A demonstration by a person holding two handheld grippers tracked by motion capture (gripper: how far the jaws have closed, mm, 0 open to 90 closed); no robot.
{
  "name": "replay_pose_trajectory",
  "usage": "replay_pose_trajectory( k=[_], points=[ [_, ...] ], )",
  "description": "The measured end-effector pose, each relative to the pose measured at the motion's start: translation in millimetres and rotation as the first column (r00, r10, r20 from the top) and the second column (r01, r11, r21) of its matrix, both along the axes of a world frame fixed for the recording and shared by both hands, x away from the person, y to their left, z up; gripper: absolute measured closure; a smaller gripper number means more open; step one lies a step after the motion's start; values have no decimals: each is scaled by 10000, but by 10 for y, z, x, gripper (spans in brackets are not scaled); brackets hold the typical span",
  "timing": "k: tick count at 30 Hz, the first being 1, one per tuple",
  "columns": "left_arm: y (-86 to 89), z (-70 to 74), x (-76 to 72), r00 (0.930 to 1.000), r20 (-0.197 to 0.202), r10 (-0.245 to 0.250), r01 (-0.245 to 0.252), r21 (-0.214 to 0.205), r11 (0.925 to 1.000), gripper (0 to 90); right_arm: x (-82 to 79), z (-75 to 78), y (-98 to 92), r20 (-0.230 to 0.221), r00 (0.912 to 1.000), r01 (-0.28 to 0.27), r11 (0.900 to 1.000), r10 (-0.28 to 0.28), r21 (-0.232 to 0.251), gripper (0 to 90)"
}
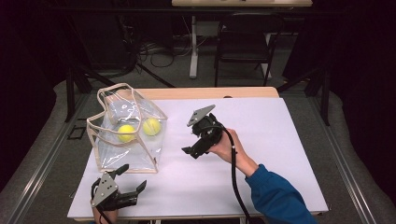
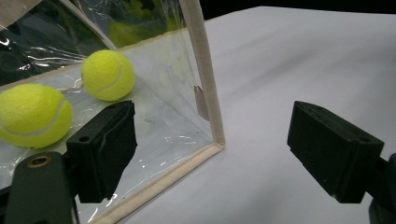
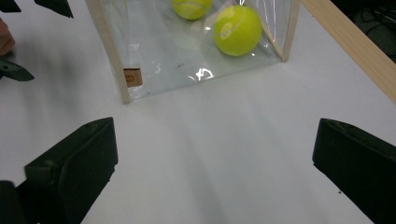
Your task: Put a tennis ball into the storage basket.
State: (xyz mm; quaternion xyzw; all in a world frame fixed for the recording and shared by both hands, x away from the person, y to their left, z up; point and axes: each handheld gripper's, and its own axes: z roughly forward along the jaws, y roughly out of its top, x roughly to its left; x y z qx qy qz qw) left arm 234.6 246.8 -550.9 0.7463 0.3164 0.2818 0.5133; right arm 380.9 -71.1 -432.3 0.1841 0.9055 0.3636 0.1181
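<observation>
A clear plastic bag (image 1: 136,157) with beige trim stands on the left of the white table cover (image 1: 266,140). Two yellow tennis balls (image 1: 126,133) (image 1: 152,126) lie inside it. My left gripper (image 1: 134,176) is open near the table's front edge, just in front of the bag's near corner. In the left gripper view the bag's trimmed corner (image 2: 208,88) rises between the jaws, with both balls (image 2: 108,74) (image 2: 33,114) behind the film. My right gripper (image 1: 191,140) is open at mid-table, pointing at the bag's right side with nothing between its jaws. The right gripper view shows the bag (image 3: 163,51), its balls (image 3: 237,30) (image 3: 190,7) and a small brown tag (image 3: 132,77).
A wooden table edge (image 1: 210,92) borders the white cover at the back, also seen as a wooden strip (image 3: 355,46). Beyond the table stand a black chair (image 1: 245,39) and a white table leg (image 1: 193,46), with cables on the floor. A blue sleeve (image 1: 275,196) comes in at bottom right.
</observation>
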Motion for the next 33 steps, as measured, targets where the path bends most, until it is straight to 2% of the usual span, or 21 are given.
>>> replay_pose_trajectory(
  k=[17, 23, 33],
  points=[
    [-9, -6, 5, 10000, -71, -6, 6, -19, 10000, 160, -126, -184, -314, -67, 9994, 331, 9989, -334, -330, 0],
    [-5, -4, 3, 10000, -55, 20, -20, -1, 10000, 160, -167, -300, -418, -112, 9982, 582, 9976, -586, -386, 0],
    [-10, -8, 1, 10000, -74, 30, -31, -25, 10000, 160, -232, -473, -619, -271, 9954, 914, 9955, -921, -269, 0]
  ],
)
